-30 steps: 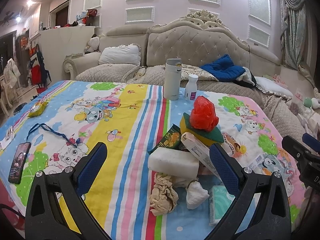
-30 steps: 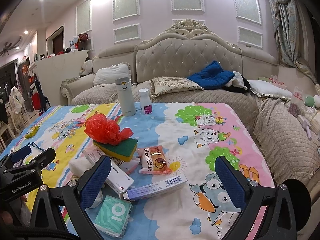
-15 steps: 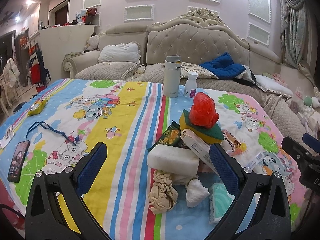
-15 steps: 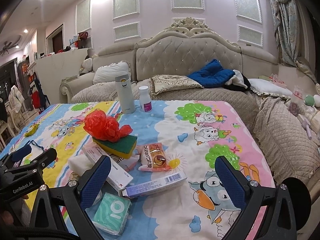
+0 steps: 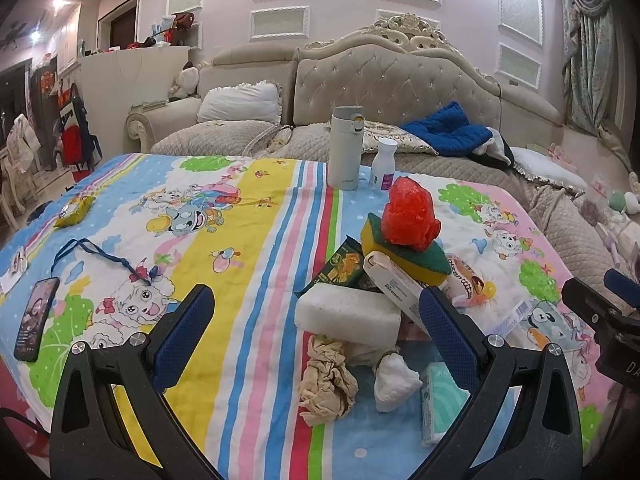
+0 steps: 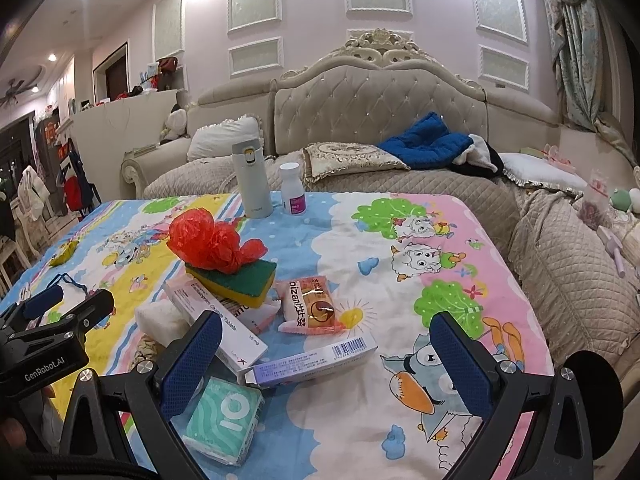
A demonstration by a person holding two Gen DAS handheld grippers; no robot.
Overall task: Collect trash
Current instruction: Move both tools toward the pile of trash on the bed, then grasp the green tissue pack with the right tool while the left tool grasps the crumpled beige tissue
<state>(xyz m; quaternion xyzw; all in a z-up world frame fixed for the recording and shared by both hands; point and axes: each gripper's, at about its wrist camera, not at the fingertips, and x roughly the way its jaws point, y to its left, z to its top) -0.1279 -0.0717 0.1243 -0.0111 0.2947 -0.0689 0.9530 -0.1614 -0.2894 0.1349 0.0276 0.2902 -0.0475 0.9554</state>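
A pile of trash lies on the cartoon-print tablecloth point(image 5: 256, 240). A crumpled red plastic bag point(image 5: 408, 216) sits on a yellow-green sponge point(image 5: 424, 260). Near it are a white foam block point(image 5: 348, 312), a crumpled brown tissue point(image 5: 326, 376), a white paper wad point(image 5: 394, 376), a teal tissue pack point(image 6: 224, 420), a snack wrapper point(image 6: 310, 306) and two long boxes point(image 6: 312, 362). My left gripper point(image 5: 316, 328) is open and empty, just short of the foam block and tissues. My right gripper point(image 6: 326, 360) is open and empty, above the barcode box.
A white thermos point(image 5: 345, 148) and a small white bottle point(image 5: 383, 164) stand at the far edge. A phone point(image 5: 34, 324), a blue lanyard point(image 5: 104, 256) and a yellow packet point(image 5: 74, 210) lie at the left. A quilted sofa point(image 6: 400, 184) borders the table behind and right.
Both grippers have crept slightly forward toward the pile. Their jaws stay open and nothing has been picked up.
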